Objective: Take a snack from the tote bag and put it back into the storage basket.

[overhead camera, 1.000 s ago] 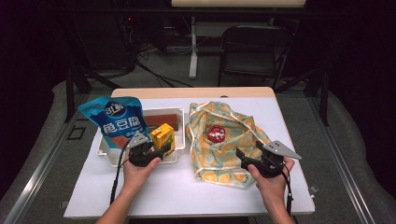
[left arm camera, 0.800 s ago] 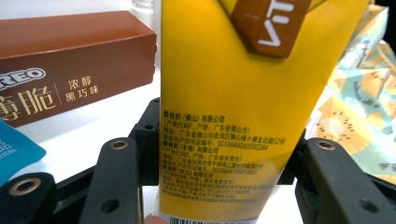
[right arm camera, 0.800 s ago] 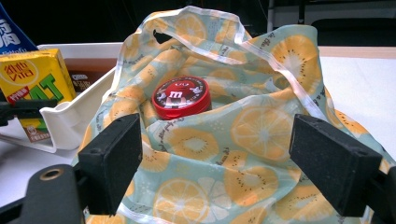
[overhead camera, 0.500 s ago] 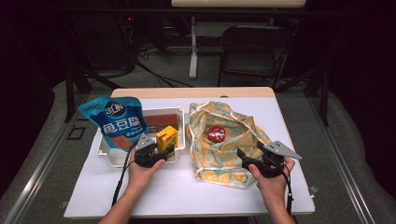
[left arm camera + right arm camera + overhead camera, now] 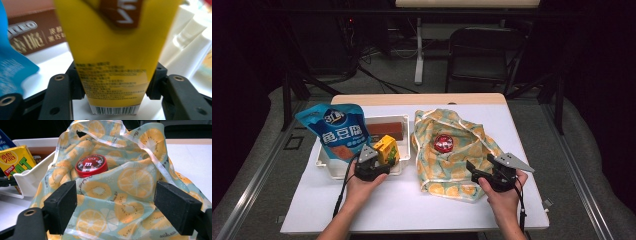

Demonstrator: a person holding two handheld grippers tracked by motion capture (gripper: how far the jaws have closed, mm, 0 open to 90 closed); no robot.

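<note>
Grasping the yellow carton (image 5: 387,149) with the left gripper (image 5: 381,161), pressing a black pad against each of its two narrow sides, as seen in the left gripper view. Having just been easing the jaws a little wider, yet keeping the carton between them. Holding it tilted over the near right corner of the white tray (image 5: 332,167), barcode end (image 5: 113,110) pointing back toward the gripper. Steadying that gripper from below with the left hand (image 5: 362,187), just off the tray's near rim.

Sharing the tray with a blue pouch (image 5: 339,132), propped up and leaning over its left part, and a brown box (image 5: 384,131), lying flat along its far wall. Sitting on the left half of the table (image 5: 412,210), tray and all.

Hovering with the right gripper (image 5: 479,167) at the near right edge of the fruit-print bag (image 5: 462,160), jaws spread wide and clamping nothing; cannot tell whether the pads are touching the fabric. Pointing across the crumpled cloth toward the red tin (image 5: 443,143), nestled in the bag's opening near its middle, lid facing up. Cradling that gripper with the right hand (image 5: 502,195) near the table's near right corner. Spreading over the right half of the table, just beside the tray's right wall, bag handles trailing toward the far edge.
</note>
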